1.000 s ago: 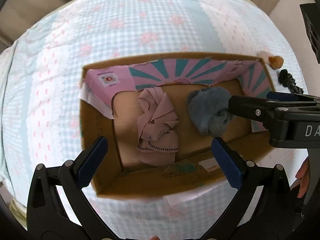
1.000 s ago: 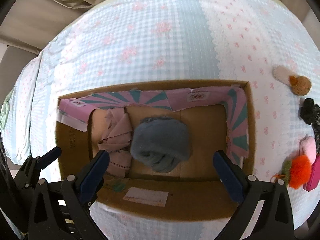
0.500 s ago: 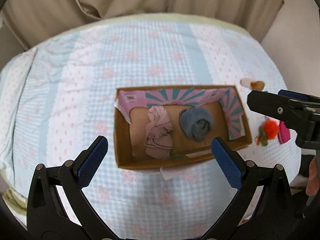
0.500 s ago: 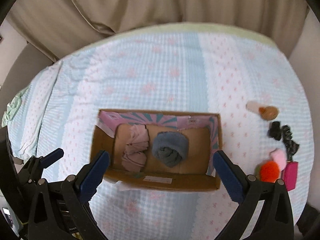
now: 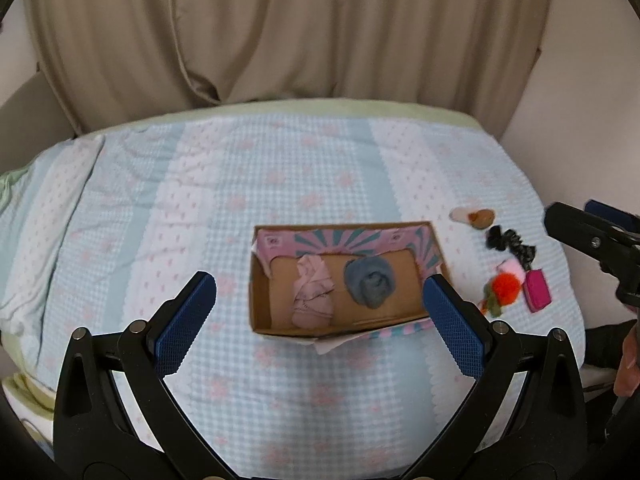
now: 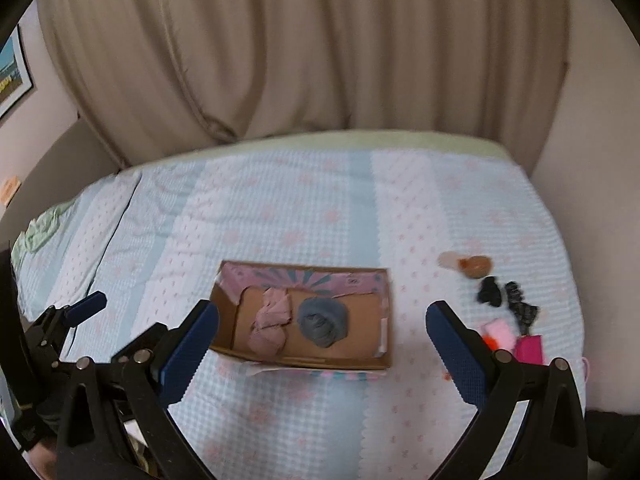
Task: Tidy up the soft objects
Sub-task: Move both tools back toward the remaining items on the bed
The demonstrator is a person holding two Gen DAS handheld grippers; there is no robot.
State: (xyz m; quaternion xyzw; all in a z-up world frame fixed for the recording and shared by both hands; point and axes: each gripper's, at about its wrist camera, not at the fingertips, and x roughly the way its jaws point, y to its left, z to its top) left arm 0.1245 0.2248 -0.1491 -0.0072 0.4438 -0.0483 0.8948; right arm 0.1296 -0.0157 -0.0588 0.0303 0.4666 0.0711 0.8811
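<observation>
Both grippers spread and empty, right gripper (image 6: 322, 334) hiding blurred orange pompom (image 6: 489, 342).

The bed (image 5: 320, 168) is covered by a quilt (image 6: 280, 208) checked in pale blue and white with pink flowers. A cardboard box (image 5: 258, 300) sits on it near the middle. To the right of the box, well apart from it, lie a small brown and cream piece (image 5: 478, 216), a black scrunchie (image 5: 510, 242), an orange pompom (image 5: 506, 287), what looks like a pink pouch (image 5: 538, 291), and something pale pink (image 6: 500, 330), blurred.
</observation>
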